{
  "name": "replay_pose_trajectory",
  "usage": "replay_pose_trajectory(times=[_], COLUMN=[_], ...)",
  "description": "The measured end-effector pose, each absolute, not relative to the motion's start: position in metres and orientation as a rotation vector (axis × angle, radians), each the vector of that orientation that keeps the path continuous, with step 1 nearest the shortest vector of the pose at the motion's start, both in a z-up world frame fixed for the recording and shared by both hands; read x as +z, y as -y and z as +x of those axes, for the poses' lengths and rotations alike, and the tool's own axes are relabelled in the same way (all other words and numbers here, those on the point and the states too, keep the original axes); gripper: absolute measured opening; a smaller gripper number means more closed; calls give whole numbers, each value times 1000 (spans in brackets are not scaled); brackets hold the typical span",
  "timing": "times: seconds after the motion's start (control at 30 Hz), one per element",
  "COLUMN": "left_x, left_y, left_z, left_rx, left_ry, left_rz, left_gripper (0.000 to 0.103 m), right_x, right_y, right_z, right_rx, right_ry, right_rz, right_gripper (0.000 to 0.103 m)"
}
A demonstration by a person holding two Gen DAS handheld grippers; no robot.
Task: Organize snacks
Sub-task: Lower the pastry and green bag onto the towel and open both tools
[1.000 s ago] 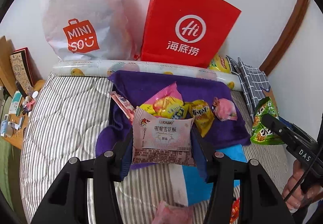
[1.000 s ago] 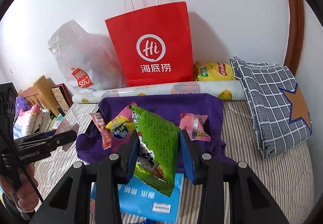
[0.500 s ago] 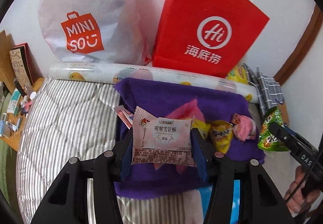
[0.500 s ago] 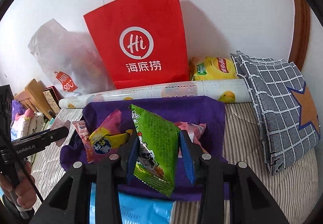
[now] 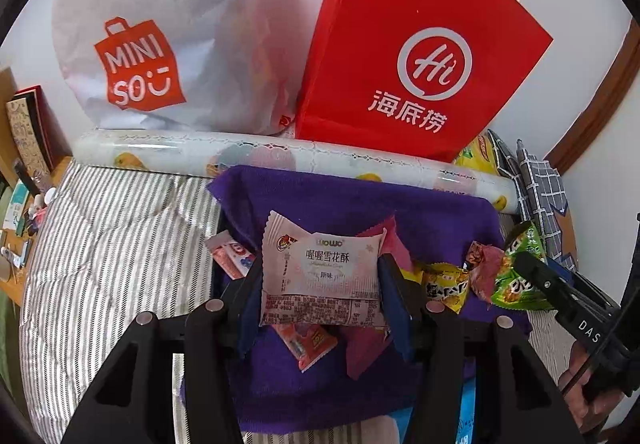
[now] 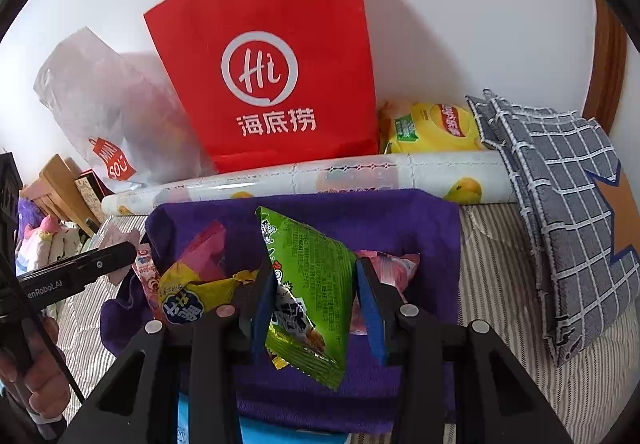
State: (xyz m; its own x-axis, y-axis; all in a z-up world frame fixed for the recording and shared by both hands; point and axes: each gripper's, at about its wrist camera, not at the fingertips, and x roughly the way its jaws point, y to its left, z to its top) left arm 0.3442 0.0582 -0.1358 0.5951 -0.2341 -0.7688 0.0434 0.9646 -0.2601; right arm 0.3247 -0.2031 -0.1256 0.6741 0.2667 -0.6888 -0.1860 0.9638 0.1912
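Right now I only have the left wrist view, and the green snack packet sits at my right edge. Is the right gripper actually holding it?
Observer: Yes. The right gripper is shut on the green snack packet, one finger pressed to each side.
Operator: Yellow thing behind the red bag's corner?
Observer: A yellow chip bag, lying behind the printed roll, right of the red Hi paper bag.
Operator: Anything hidden behind the green one?
Observer: A pink packet on the purple towel, just past the right-hand finger.
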Motion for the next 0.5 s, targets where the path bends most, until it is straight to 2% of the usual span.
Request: replay_pose_trajectory(times=[0.5], left_x=[-149], left_y=[-41], left_z=[354], left_rx=[-205], left_ry=[-972], left_rz=[-207], left_gripper=[54], right_x=[-132], right_y=[205], right_z=[327], right_rx=[238], right_ry=[-811], right_rz=[88], right_gripper=[39])
